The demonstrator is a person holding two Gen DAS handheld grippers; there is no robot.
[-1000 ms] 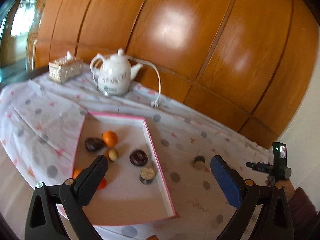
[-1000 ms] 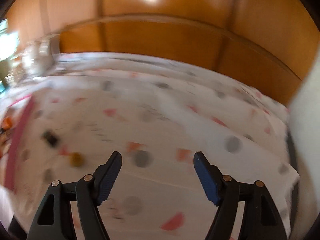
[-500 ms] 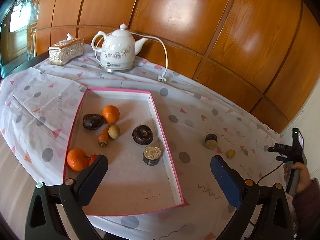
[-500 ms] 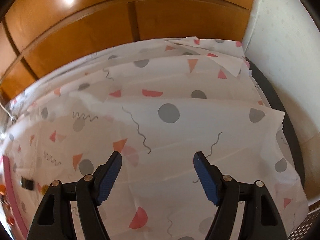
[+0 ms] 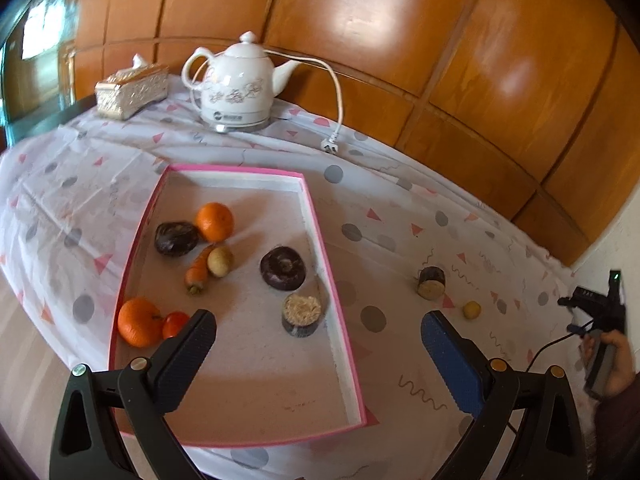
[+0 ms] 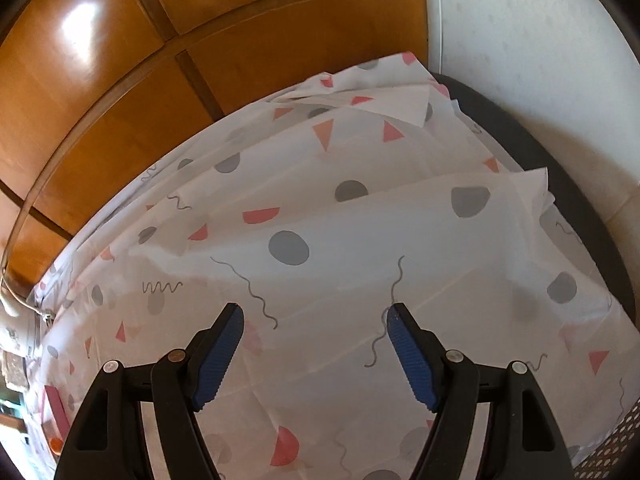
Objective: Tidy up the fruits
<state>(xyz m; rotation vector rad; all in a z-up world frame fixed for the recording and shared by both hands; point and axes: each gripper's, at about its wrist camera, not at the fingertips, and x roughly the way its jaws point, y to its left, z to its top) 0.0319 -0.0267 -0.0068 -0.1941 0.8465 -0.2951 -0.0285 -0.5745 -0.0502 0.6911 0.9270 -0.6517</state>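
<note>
Pink tray [image 5: 320,240] holding oranges [image 5: 214,222], carrot [image 5: 197,270], both grippers' jaws spread, empty.

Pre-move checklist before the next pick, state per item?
1. Left gripper open, nothing between its pads: ok.
2. Right gripper open and empty: ok.
3. Pink tray has free floor near its front: ok.
4. All loose items inside tray: not ok; a small yellow fruit and a dark cylinder sit on the tablecloth.
5. Right gripper aimed at a target: not ok; its view shows only cloth.
6. Kettle cord clear of the loose items: ok.
</note>
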